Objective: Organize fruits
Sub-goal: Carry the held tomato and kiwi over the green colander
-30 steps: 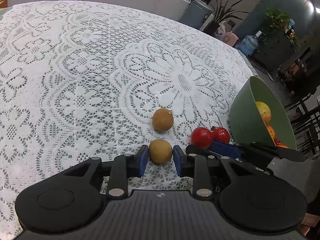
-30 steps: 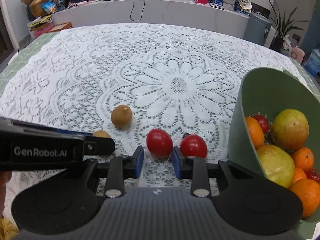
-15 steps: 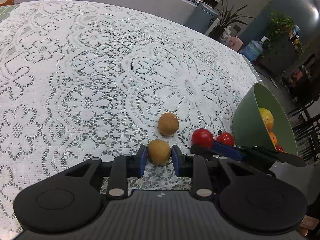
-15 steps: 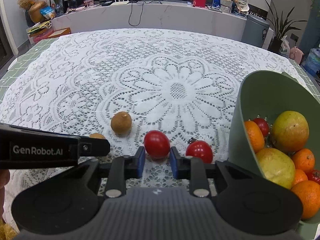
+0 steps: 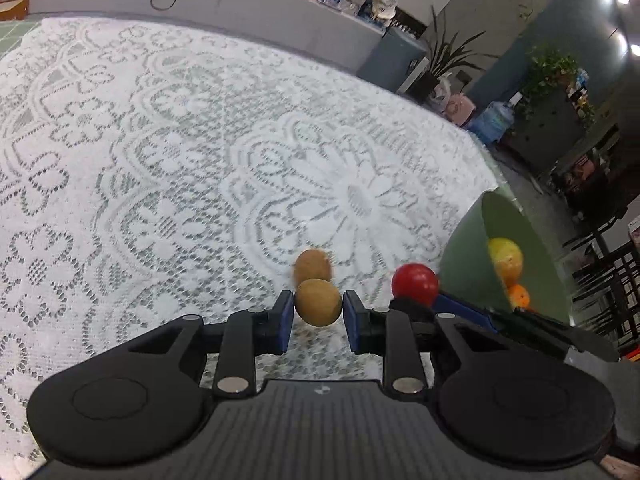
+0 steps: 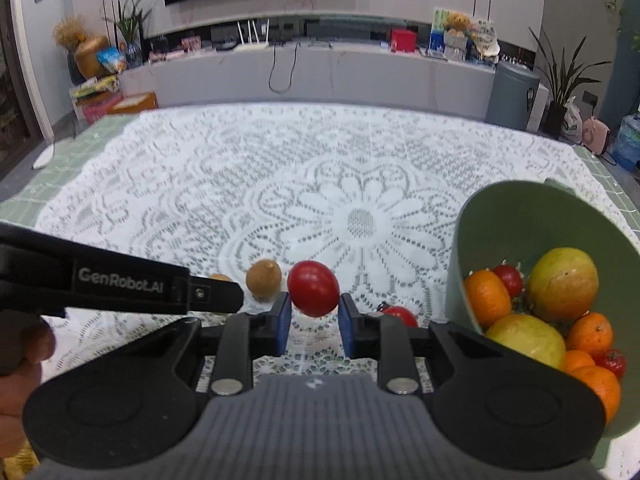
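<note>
Now my left gripper [image 5: 319, 315] pinches 1 brown fruit [image 5: 318, 302] in its jaws, left of the green bowl [image 6: 520, 232]. My right gripper [image 6: 311, 317] pinches 1 red tomato [image 6: 313, 288], just beside that bowl; another tomato [image 6: 400, 313] lies on the lace worktop [image 6: 240, 200] nearer it.

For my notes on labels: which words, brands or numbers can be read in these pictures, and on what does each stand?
"GenRobot.AI": white letters on the black side of the left tool, seen in the right wrist view.
Too small or blurred to read: the print on the boxes and packages on the far counter.
Nothing else is written: none on the bowl, the fruit or the tablecloth.
</note>
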`<state>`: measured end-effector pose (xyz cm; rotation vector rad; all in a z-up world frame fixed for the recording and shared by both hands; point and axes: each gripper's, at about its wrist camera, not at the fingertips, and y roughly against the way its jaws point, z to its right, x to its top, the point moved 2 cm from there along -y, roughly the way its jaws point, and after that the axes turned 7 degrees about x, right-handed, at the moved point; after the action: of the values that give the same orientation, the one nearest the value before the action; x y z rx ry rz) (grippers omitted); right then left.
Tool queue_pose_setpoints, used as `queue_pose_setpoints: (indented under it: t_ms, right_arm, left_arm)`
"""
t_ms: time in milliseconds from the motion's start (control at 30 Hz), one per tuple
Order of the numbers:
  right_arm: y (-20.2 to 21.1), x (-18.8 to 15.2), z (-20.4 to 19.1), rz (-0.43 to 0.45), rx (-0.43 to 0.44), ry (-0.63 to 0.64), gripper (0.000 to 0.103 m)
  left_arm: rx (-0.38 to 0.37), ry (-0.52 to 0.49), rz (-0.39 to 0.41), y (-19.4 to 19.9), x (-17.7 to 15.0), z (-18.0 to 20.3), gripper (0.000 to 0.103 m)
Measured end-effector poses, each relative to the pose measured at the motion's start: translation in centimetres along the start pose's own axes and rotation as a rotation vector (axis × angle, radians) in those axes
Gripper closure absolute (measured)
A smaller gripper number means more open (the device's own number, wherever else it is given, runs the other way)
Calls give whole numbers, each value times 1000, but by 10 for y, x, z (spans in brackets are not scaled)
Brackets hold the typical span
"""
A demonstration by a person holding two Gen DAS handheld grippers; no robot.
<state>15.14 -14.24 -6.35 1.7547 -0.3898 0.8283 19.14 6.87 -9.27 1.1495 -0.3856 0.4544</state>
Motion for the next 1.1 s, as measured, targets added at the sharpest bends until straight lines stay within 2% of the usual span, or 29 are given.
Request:
queue_pose_setpoints:
  t_ms: [233, 500, 767, 933, 1100]
  right_arm:
    - [42, 1, 2, 76, -13, 26, 82]
    - [85, 11, 28, 93, -47, -6, 82]
    - [113, 13, 81, 55, -140, -48, 82]
    - [121, 11, 113, 22, -200, -55, 82]
    - [116, 7, 135, -21, -201, -76, 82]
  left_arm:
    - [-46, -52, 99, 26, 8, 34, 74]
    - [-126, -110, 164, 45, 13, 85, 74]
    - [-179, -231, 144, 34, 15, 148, 74]
    - [-178, -308, 102, 15, 14, 179, 74]
    - [-157, -349, 54, -7, 9, 192, 74]
